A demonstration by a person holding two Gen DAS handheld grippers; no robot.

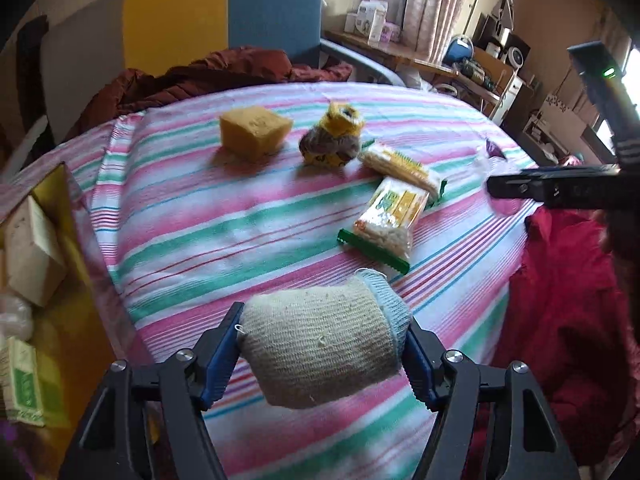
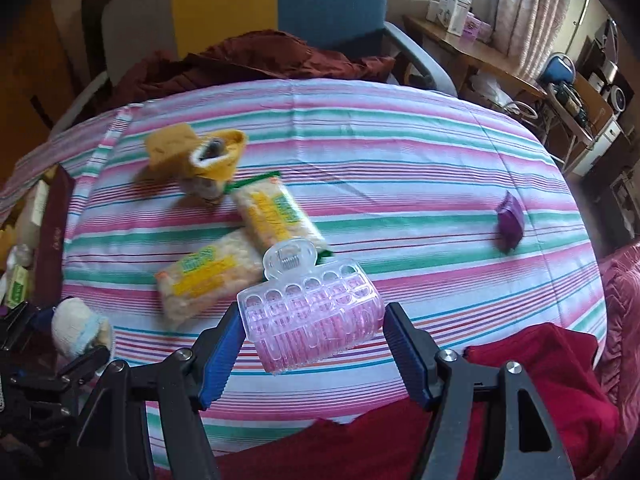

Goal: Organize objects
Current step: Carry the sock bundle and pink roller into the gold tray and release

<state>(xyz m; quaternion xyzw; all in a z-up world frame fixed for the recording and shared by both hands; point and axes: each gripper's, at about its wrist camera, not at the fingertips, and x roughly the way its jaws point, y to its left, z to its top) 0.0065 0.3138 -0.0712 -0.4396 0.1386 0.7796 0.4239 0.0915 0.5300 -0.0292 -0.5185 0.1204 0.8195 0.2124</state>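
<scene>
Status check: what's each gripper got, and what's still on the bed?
Left gripper shut on rolled sock. Right gripper around pink hair roller, right pad apart. Two snack packs, sponge, purple packet remain. Path clear.

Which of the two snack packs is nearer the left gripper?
The pack with the green serrated end, lying closest to the rolled sock in the left gripper. The other pack lies beyond it, beside the yellow-cuffed sock bundle.
</scene>
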